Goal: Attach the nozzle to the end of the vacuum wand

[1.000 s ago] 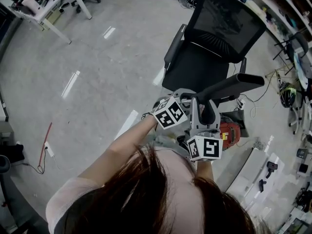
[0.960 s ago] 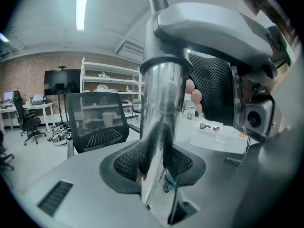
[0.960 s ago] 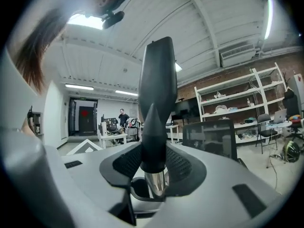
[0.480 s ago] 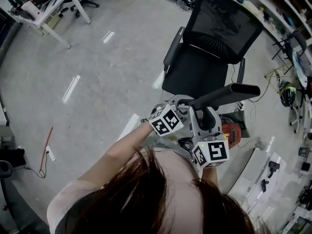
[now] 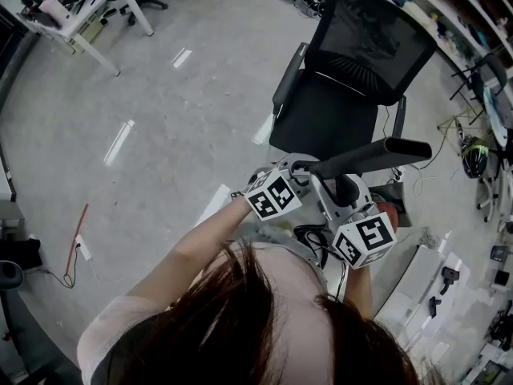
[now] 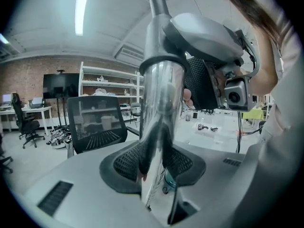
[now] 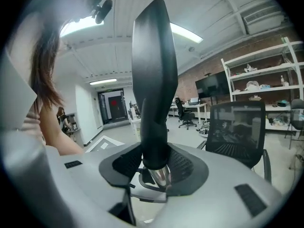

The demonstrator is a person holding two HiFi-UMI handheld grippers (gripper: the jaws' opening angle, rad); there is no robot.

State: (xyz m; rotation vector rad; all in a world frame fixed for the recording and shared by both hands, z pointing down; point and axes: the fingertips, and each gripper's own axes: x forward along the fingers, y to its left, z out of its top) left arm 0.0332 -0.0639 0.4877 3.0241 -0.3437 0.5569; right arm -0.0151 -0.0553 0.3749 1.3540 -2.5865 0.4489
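The left gripper (image 6: 159,167) was clamped on the chrome vacuum wand (image 6: 159,113), which ran up between its jaws. It was held in the air close in front of the person, on the near side of a black office chair (image 5: 353,62). To its right, the right gripper (image 7: 154,167) gripped the black nozzle (image 7: 152,70) at its base. A bit of chrome showed there, so nozzle and wand seemed to meet. The step in hand looked like seating the nozzle on the wand's end. The next move would call for a steady wand and a push straight along its line. Whether the joint was fully home could not be told.
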